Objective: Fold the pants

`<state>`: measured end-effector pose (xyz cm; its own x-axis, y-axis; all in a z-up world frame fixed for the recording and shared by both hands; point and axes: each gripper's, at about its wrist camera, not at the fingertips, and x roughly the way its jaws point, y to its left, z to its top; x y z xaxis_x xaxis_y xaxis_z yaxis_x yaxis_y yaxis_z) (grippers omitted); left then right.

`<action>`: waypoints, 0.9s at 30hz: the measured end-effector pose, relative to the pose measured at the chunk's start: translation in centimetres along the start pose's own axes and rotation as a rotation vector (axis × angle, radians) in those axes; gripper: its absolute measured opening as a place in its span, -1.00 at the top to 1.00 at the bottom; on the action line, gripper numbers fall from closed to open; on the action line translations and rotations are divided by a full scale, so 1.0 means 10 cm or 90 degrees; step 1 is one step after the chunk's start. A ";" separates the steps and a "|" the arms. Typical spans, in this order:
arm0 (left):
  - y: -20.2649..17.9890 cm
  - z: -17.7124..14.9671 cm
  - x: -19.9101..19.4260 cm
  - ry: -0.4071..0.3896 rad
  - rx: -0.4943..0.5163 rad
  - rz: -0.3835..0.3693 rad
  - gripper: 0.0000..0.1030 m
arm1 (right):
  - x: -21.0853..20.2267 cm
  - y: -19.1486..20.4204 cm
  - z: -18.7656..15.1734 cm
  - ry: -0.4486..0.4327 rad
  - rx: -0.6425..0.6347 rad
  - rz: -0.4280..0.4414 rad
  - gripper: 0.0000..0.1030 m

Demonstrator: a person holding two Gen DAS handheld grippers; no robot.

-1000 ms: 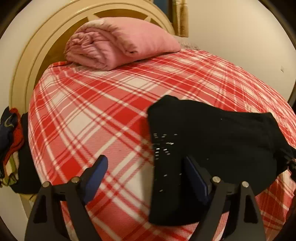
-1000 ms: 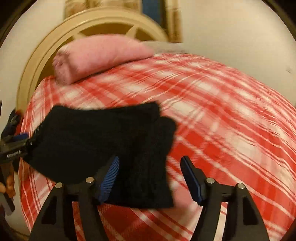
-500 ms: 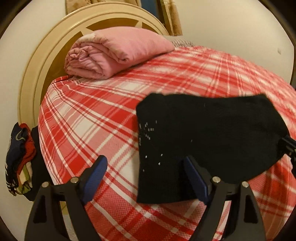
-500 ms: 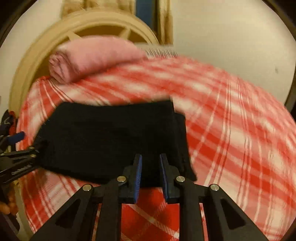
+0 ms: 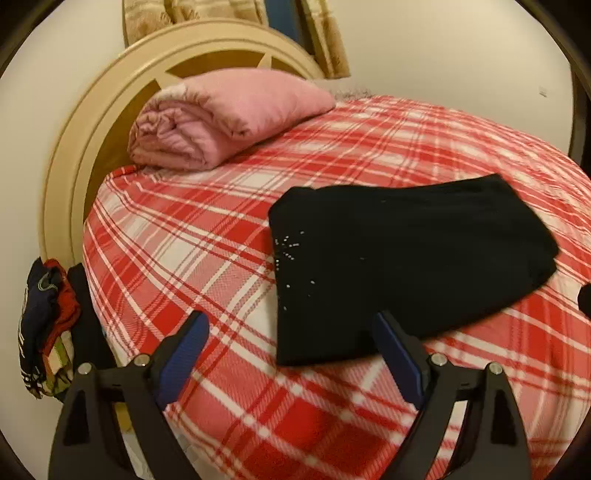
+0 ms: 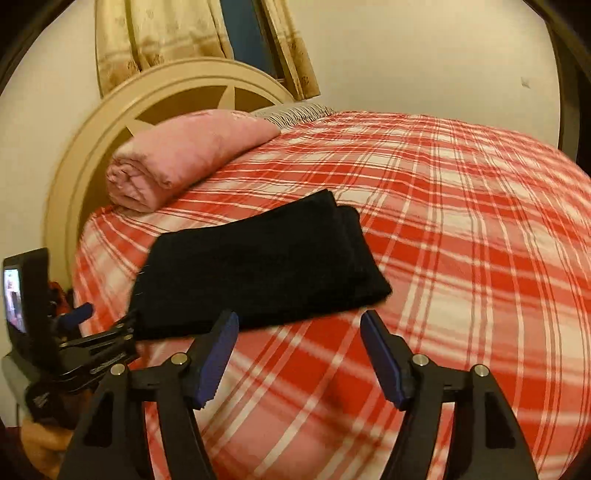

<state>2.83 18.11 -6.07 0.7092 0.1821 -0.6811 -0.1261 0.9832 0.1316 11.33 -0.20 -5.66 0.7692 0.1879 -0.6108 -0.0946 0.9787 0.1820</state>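
Observation:
The black pants [image 5: 406, 254] lie folded into a compact rectangle on the red plaid bed; they also show in the right wrist view [image 6: 258, 269]. My left gripper [image 5: 291, 332] is open and empty, just in front of the pants' near left corner. My right gripper [image 6: 299, 332] is open and empty, pulled back from the pants' near right edge. The left gripper's body [image 6: 85, 350] shows at the left of the right wrist view, beside the pants' left end.
A folded pink blanket [image 5: 221, 118] lies at the head of the bed against the cream round headboard [image 5: 74, 147]. The plaid bedspread [image 6: 461, 240] stretches to the right. Coloured clothes [image 5: 44, 321] hang off the bed's left side. Curtains [image 6: 166, 33] hang behind.
My right gripper shut on the pants' right edge half a second ago, has now opened and drawn back. Both grippers have pulled away and the pants lie flat.

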 end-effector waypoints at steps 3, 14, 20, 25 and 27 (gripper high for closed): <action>0.00 -0.04 -0.23 -0.032 0.009 -0.001 -0.94 | -0.20 0.00 -0.14 -0.020 0.007 -0.029 -0.36; 0.07 -0.01 -0.96 -0.122 0.014 -0.022 -1.00 | -1.28 0.19 -0.08 -0.199 0.003 -0.073 -0.36; 0.16 -0.03 -1.26 -0.144 -0.008 -0.031 -1.00 | -1.77 0.38 -0.11 -0.270 -0.009 -0.076 -0.43; 0.15 -0.04 -1.51 -0.192 0.015 0.000 -1.00 | -1.95 0.45 -0.15 -0.291 -0.009 -0.081 -0.51; 0.16 -0.05 -1.56 -0.198 0.015 -0.004 -1.00 | -2.00 0.46 -0.17 -0.292 0.000 -0.081 -0.52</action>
<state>-8.77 16.84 4.43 0.8883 0.1614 -0.4299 -0.1074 0.9832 0.1473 -5.50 0.69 6.09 0.9744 0.0103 -0.2244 0.0188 0.9917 0.1274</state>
